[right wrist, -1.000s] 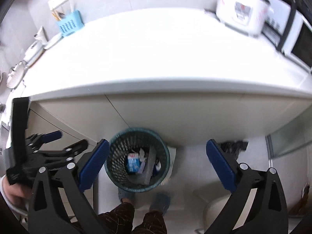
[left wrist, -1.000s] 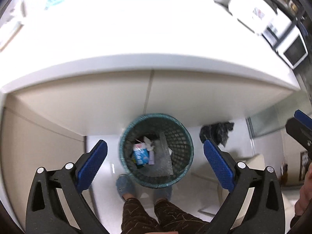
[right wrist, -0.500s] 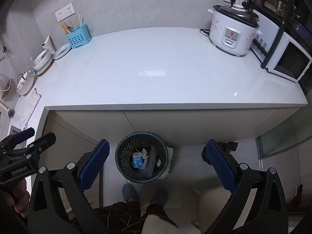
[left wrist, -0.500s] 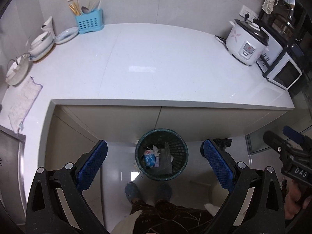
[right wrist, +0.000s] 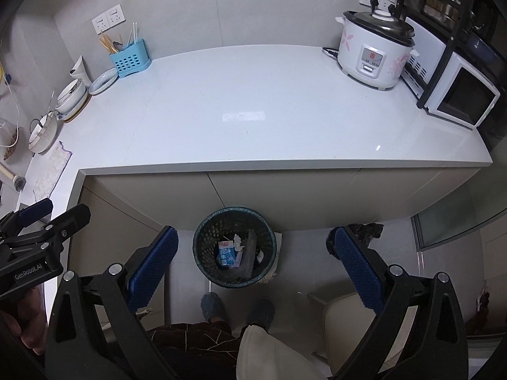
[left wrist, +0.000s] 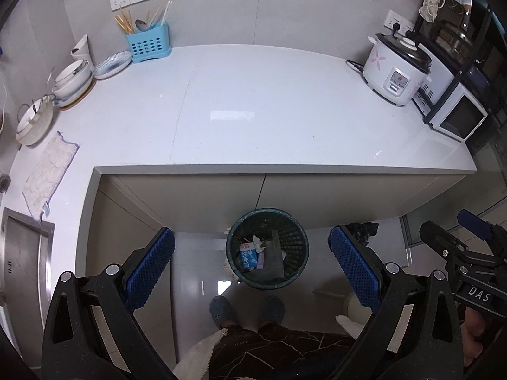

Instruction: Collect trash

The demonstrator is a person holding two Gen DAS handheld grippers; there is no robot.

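A dark green mesh bin (left wrist: 298, 243) (right wrist: 202, 243) stands on the floor under the counter's front edge. Inside lie a blue-and-white carton (left wrist: 248, 256) (right wrist: 225, 253), crumpled white tissue (left wrist: 258, 243) (right wrist: 238, 241) and a grey flat piece (left wrist: 275, 258). My left gripper (left wrist: 252, 269) is high above the bin, open, nothing between its blue pads. My right gripper (right wrist: 253, 269) is likewise open and empty, also well above the bin. Each gripper appears at the edge of the other's view.
White L-shaped counter (left wrist: 269, 120) with a rice cooker (left wrist: 394, 68), microwave (left wrist: 456, 117), blue utensil holder (left wrist: 146, 42), bowls (left wrist: 71, 77) and a cloth (left wrist: 47, 171). A sink (left wrist: 22, 259) at left. A person's slippered feet (left wrist: 247, 312) stand near the bin. A black bag (left wrist: 362, 229) lies on the floor.
Both grippers have risen well away from the bin, which now looks smaller; the whole countertop has come into view. Both jaws stayed open and empty.
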